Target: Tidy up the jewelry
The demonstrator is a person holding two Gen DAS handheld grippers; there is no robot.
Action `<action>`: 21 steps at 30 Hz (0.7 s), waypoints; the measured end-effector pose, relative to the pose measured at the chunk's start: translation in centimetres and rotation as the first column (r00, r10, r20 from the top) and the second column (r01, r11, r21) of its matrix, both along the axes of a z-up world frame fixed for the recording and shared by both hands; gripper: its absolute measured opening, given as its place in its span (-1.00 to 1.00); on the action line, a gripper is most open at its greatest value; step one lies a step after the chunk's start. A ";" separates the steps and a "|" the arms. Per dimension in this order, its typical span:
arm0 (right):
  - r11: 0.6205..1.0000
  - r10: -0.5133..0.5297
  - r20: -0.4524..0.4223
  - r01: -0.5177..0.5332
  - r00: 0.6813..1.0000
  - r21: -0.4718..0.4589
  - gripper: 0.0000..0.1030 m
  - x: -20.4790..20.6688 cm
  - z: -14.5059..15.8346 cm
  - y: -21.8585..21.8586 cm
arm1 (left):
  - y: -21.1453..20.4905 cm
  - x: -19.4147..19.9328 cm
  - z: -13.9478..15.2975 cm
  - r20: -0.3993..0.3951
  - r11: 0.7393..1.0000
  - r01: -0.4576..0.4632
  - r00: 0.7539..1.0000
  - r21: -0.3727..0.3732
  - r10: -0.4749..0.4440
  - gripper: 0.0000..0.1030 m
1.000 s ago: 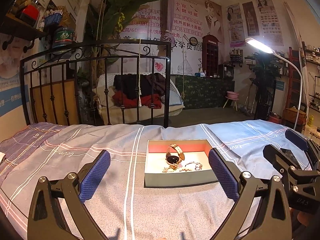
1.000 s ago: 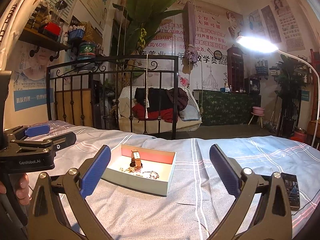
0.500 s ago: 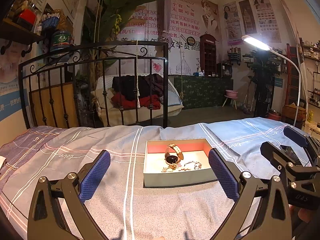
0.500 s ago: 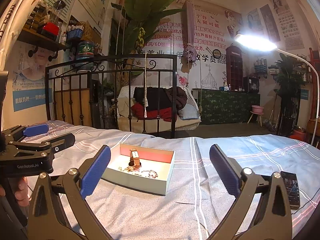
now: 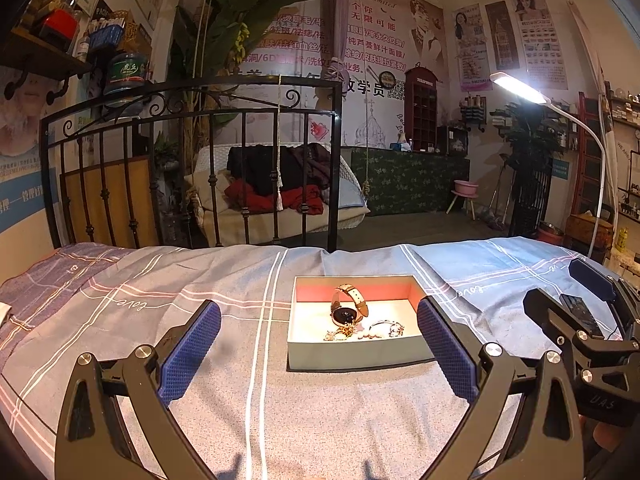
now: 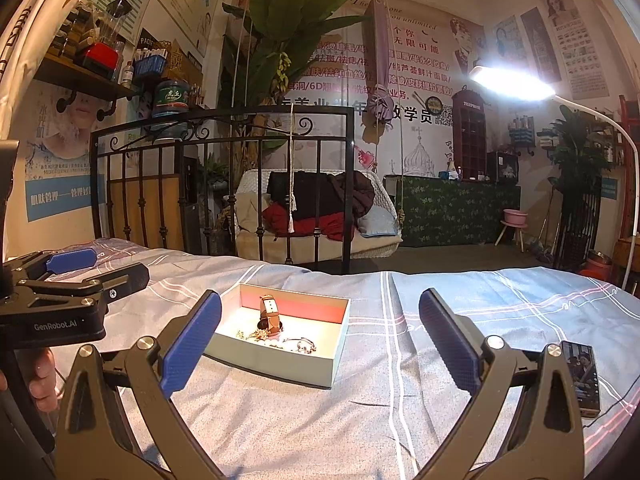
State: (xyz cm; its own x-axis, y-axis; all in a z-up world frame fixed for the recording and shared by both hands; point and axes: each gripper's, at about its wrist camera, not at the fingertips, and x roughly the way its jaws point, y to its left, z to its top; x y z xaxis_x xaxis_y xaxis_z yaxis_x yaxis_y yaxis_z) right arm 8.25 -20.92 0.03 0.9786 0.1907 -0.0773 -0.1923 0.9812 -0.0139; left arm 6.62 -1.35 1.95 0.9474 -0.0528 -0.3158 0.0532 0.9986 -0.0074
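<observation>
A shallow pale box [image 5: 356, 354] with a pink inner wall lies on the striped bedspread. In it stand a watch [image 5: 347, 307] with a tan strap and dark face, and beside it a bracelet [image 5: 387, 327] and small gold pieces [image 5: 340, 334]. The box [image 6: 276, 366] and watch [image 6: 270, 312] also show in the right wrist view. My left gripper [image 5: 318, 350] is open and empty, just short of the box. My right gripper [image 6: 320, 344] is open and empty, to the right of the box and nearer than it.
A phone [image 6: 582, 378] lies on the bedspread [image 5: 160, 292] at the right. A black iron bed rail [image 5: 192, 168] stands at the far edge. A white lamp [image 5: 520, 88] arches over the right side. The other gripper [image 6: 60, 304] shows at the left of the right wrist view.
Both views have shifted slightly; the box sits about where it was. Both grippers stay open and empty.
</observation>
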 end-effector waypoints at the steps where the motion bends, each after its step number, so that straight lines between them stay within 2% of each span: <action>1: 1.000 0.001 0.000 -0.001 1.000 0.000 0.89 0.0 0.0 0.0 | 0.0 0.0 0.0 0.001 1.000 -0.001 1.000 0.002 0.001 0.87; 21: 1.000 0.002 -0.016 -0.002 1.000 0.001 0.89 0.3 -0.3 0.0 | -0.1 0.3 0.1 -0.012 1.000 0.005 1.000 0.013 -0.005 0.87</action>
